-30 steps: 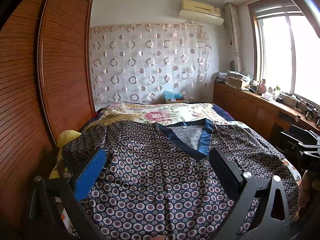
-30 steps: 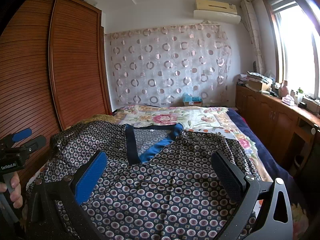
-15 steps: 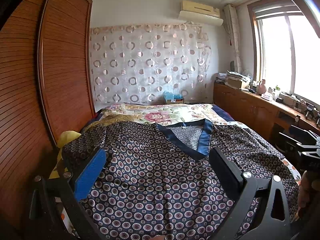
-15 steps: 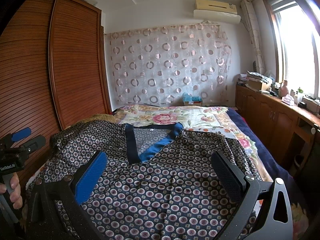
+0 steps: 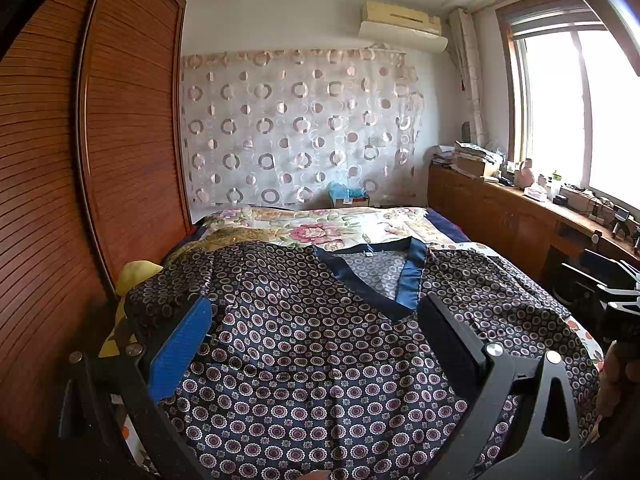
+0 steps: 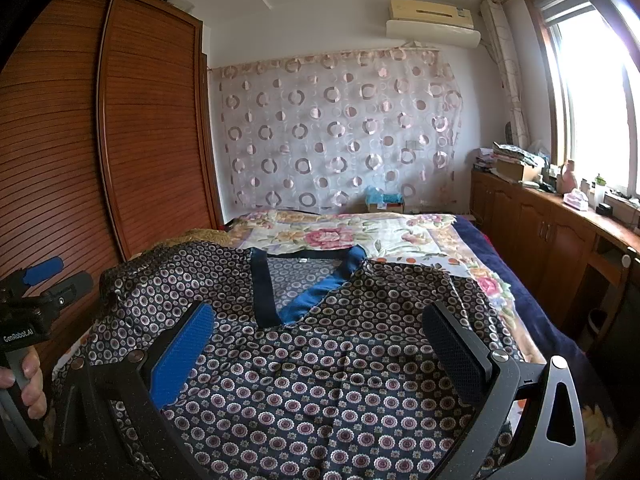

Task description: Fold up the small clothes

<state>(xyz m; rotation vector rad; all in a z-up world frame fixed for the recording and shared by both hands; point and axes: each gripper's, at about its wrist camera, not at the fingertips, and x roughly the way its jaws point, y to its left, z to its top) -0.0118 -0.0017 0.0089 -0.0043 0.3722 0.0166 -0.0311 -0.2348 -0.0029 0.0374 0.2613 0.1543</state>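
One garment only: a dark navy satin top printed with small purple-and-white rings (image 5: 312,360), trimmed with a plain blue V-neck band (image 5: 408,280), spread flat and front-up across the near part of a bed under a floral cream bedspread (image 5: 320,228). Neckline turned toward the far curtained wall, hem toward the cameras, so long axis running along the bed's length; shoulders and sleeves reaching out to either side, left one rumpled up near a yellow cushion (image 5: 136,276).

Two handheld grippers. From the left wrist view: left gripper (image 5: 316,332) hovering low over the left half of the top, with one blue-padded finger (image 5: 180,344) and one black-padded finger (image 5: 448,340) spread wide, no cloth between them. At the far right edge, the black body of the right gripper (image 5: 612,304), gripped from below by a hand (image 5: 616,384).

From the right wrist view: at the far left, a hand (image 6: 28,380) wrapped round the grey handle of the left tool. Right gripper (image 6: 320,332) poised over the right half of the garment (image 6: 320,380), its two fingers, blue (image 6: 184,348) and black (image 6: 452,344), likewise spread apart and holding nothing.

One slatted brown wooden wardrobe (image 5: 80,160) along the left, one ring-patterned sheer curtain (image 5: 296,128) behind the bed, one wall air conditioner (image 5: 404,24), one row of wooden cabinets (image 5: 500,212) under one bright window (image 5: 568,108).
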